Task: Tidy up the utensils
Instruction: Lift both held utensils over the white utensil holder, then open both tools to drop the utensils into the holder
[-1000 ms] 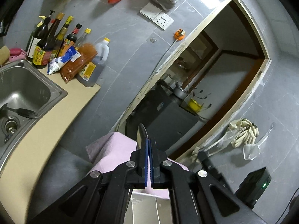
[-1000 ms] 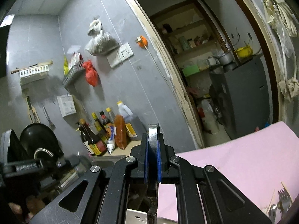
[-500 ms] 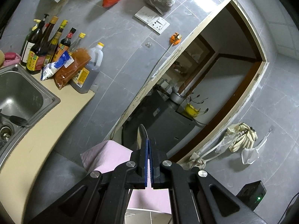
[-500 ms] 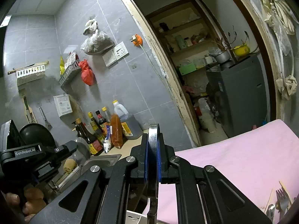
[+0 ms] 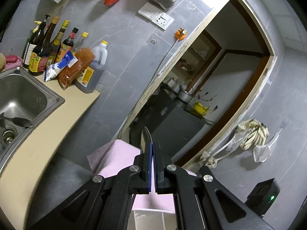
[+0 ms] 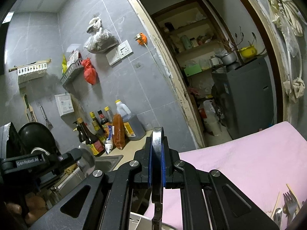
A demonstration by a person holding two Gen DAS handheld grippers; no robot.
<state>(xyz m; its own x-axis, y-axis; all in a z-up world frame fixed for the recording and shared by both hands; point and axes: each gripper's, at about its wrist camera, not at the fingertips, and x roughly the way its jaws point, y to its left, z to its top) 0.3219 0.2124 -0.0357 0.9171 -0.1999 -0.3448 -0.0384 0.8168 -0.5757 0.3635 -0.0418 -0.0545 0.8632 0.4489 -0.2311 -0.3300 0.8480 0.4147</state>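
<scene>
— While the right tool point(image 6: 157, 164) is clamping a metal utensil handle point(image 6: 157, 143) above the pink cloth point(image 6: 249, 164), what is lying nearby?
— A fork point(image 6: 290, 204) at the cloth's corner; the left tool point(image 5: 153, 164) is pinching a thin blade point(image 5: 145, 140), with bottles point(image 5: 49, 48) crowding the desk point(image 5: 57, 118) beside the sink point(image 5: 25, 97).

Left gripper point(image 5: 153, 149) is held raised, angled slightly downward, blue pads pressed nearly together on a thin metal blade. Right gripper point(image 6: 157, 143) is likewise tilted slightly down, its jaws clamped on a flat metal handle point(image 6: 157, 164). Fingers point(image 6: 13, 209) are glimpsed behind the left gripper.
</scene>
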